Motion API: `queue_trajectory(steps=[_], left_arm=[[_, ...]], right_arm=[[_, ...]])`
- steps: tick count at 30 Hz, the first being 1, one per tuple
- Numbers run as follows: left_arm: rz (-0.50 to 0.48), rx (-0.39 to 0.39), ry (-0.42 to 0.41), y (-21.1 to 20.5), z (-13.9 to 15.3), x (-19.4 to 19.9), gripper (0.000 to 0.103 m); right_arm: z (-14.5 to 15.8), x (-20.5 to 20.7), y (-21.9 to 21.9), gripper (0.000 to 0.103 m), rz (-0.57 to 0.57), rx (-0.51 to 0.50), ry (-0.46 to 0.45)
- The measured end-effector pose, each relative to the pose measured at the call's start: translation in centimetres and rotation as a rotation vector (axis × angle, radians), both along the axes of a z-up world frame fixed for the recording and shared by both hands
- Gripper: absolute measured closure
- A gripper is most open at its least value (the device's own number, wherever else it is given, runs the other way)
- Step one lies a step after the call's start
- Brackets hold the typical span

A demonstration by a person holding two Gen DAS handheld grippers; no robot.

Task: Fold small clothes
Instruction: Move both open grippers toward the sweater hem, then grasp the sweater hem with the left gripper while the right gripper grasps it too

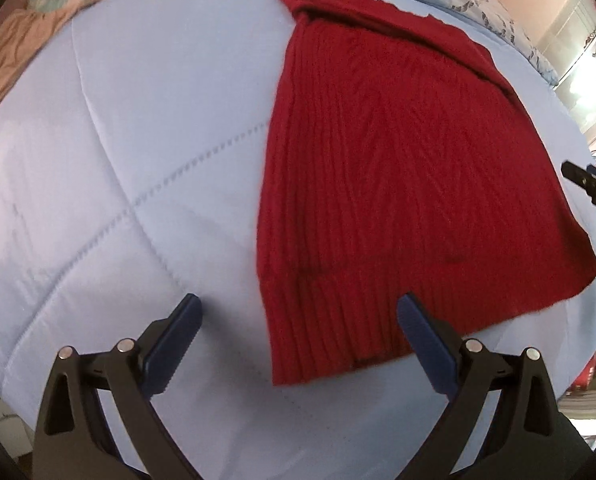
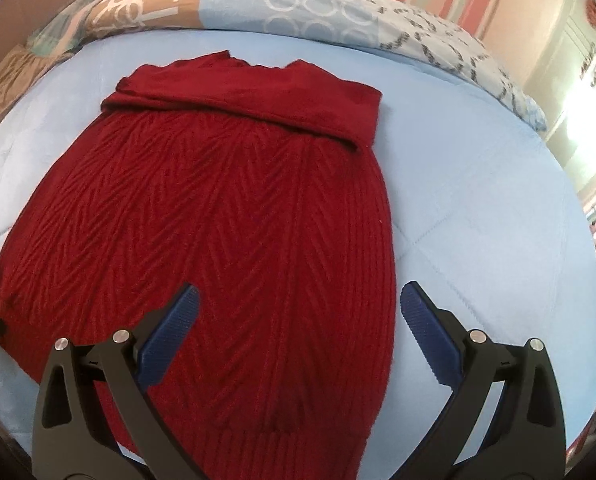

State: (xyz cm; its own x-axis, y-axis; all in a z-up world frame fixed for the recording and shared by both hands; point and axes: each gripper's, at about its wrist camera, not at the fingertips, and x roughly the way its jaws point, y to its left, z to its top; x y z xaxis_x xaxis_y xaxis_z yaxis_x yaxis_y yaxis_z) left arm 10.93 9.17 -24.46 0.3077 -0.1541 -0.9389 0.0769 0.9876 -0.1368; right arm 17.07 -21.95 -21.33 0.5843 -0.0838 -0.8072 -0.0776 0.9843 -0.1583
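A red ribbed knit sweater [image 1: 397, 168] lies flat on a light blue quilt [image 1: 118, 160], with a fold of red fabric across its far end. My left gripper [image 1: 298, 304] is open and empty, hovering over the sweater's near left hem corner. In the right wrist view the sweater [image 2: 226, 216] fills the middle, its hem nearest me. My right gripper [image 2: 298, 294] is open and empty above the sweater's near right edge. The tip of the right gripper shows at the right edge of the left wrist view [image 1: 589, 188].
A patterned blanket [image 2: 258, 12] in tan, blue and grey lies bunched along the far side of the quilt [image 2: 477, 200]. Pink striped wall and pale cabinets stand beyond on the right. Bare quilt lies left of the sweater in the left wrist view.
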Motion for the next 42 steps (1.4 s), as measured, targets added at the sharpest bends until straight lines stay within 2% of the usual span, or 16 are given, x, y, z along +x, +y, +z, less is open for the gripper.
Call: queue_trajectory(steps=[3,6,8,10,11,12,13,15,19,27,35,38,41,42], left_arm=[[-0.018,0.042,0.015,-0.6,-0.3,-0.2,0.005],[-0.020,0.035,0.023,-0.8,0.0,0.0,0.014],[-0.025,0.008,0.034,-0.7,0.1,0.1,0.023],[-0.042,-0.005,0.045,-1.0,0.2,0.3,0.044],[-0.053,-0.010,0.047,-1.1,0.3,0.3,0.052],[-0.064,-0.007,0.048,-1.3,0.3,0.3,0.066],[-0.077,-0.011,0.050,-1.5,0.4,0.3,0.075],[-0.080,-0.020,0.049,-1.6,0.6,0.5,0.084],[-0.107,-0.024,0.037,-2.2,1.3,1.2,0.088],[-0.202,0.050,-0.024,-4.5,3.5,1.4,0.089],[-0.238,0.065,-0.025,-5.5,3.4,2.9,0.089],[-0.234,0.068,-0.016,-6.4,3.1,3.8,0.089],[-0.236,0.075,-0.010,-6.5,3.1,3.9,0.089],[-0.238,0.077,-0.009,-6.5,3.1,3.9,0.089]], right_arm=[[0.0,0.1,0.5,0.003,0.033,-0.047,-0.007],[0.0,0.1,0.6,0.003,0.041,-0.060,-0.007],[-0.1,0.1,0.4,0.003,0.033,-0.054,-0.003],[-0.2,0.1,0.3,0.003,0.023,-0.047,0.002],[-0.3,0.0,0.2,0.003,0.019,-0.045,0.003],[-0.5,0.0,0.1,0.003,0.017,-0.045,0.005],[-0.6,0.0,0.0,0.003,0.015,-0.046,0.009],[-0.8,-0.1,-0.2,0.003,0.013,-0.046,0.012],[-0.8,-0.3,-0.6,0.003,0.020,-0.053,0.017],[0.1,-2.0,-3.4,0.003,-0.006,-0.040,0.059],[-0.9,-6.1,-7.4,0.004,-0.085,0.071,0.218],[-2.1,-6.5,-8.0,0.017,-0.109,0.154,0.279],[-3.0,-6.4,-7.5,0.048,-0.111,0.214,0.333],[-3.2,-6.3,-7.4,0.070,-0.108,0.225,0.344]])
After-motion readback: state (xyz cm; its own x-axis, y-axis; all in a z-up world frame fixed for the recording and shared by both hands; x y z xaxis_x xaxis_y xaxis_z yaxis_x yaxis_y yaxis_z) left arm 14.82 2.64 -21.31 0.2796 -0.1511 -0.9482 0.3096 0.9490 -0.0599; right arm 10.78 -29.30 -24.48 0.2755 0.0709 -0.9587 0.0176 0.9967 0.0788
